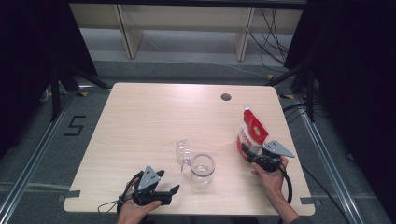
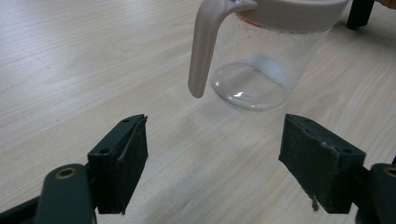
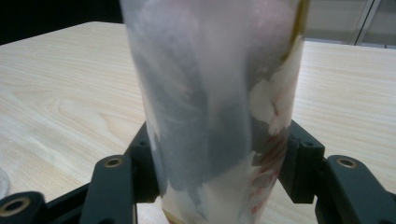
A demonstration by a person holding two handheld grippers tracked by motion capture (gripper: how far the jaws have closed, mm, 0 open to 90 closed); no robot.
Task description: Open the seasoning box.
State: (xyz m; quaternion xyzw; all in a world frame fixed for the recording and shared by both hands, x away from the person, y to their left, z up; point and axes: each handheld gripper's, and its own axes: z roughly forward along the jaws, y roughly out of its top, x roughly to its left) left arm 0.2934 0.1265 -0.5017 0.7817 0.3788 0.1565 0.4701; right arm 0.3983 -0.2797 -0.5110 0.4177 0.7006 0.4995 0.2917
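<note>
A red and white stand-up pouch (image 1: 252, 133) stands upright at the right of the table, with my right gripper (image 1: 256, 156) shut on its lower part. In the right gripper view the pouch (image 3: 215, 107) sits between the two jaws of that gripper (image 3: 217, 163), and both pads touch its sides. A clear plastic jug (image 1: 202, 170) stands near the table's front middle, its clear lid (image 1: 183, 153) tipped open to the left. My left gripper (image 1: 170, 193) lies low at the front left, open and holding nothing. From the left gripper (image 2: 215, 154), the jug (image 2: 261, 60) and its beige handle (image 2: 205, 51) are just ahead.
The light wooden table (image 1: 140, 121) has a round cable hole (image 1: 226, 97) near its far edge. Black curtains and stands flank the table, and cables run on the floor at the right.
</note>
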